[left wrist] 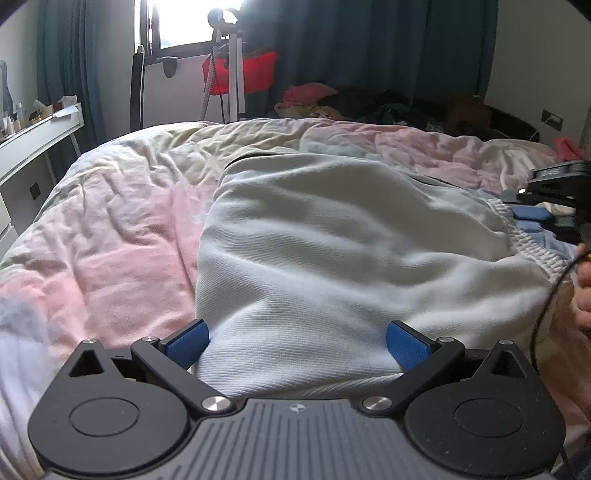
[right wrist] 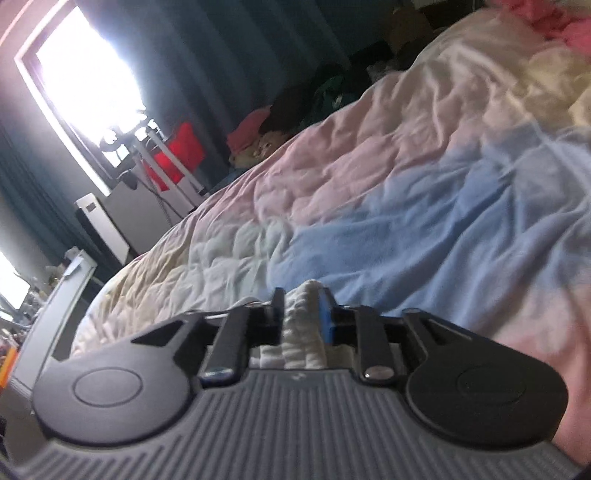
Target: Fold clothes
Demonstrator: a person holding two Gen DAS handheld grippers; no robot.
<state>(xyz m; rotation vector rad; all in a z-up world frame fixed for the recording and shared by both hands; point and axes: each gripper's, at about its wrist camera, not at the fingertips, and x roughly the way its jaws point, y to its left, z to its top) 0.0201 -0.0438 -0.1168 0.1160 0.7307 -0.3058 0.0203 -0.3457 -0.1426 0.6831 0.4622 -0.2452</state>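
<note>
You are holding the left gripper (left wrist: 297,341) low over the near edge of a white garment (left wrist: 332,251), which is lying spread across the pastel quilt (left wrist: 122,229) on the bed. Its blue pads (left wrist: 187,343) are standing wide apart, one at each side of the garment's near fold; the cloth is lying between them without being pinched. The garment's ribbed hem (left wrist: 532,243) is running along its right side, where your right gripper (left wrist: 546,206) is reaching in from the right edge of the left wrist view.

In the right wrist view, you are clamping the right gripper (right wrist: 304,314) on a bunched strip of that ribbed white cloth (right wrist: 299,321): the fingers are sitting close together with the fabric pressed between them. The picture is blurred and tilted. Beyond the fingers the quilt (right wrist: 406,206) is showing bands of blue, pink and cream.

At the far side of the bed a heap of other clothes (left wrist: 332,99) is lying beneath dark curtains (left wrist: 369,44), with a bright window (left wrist: 192,22) to the far left.
</note>
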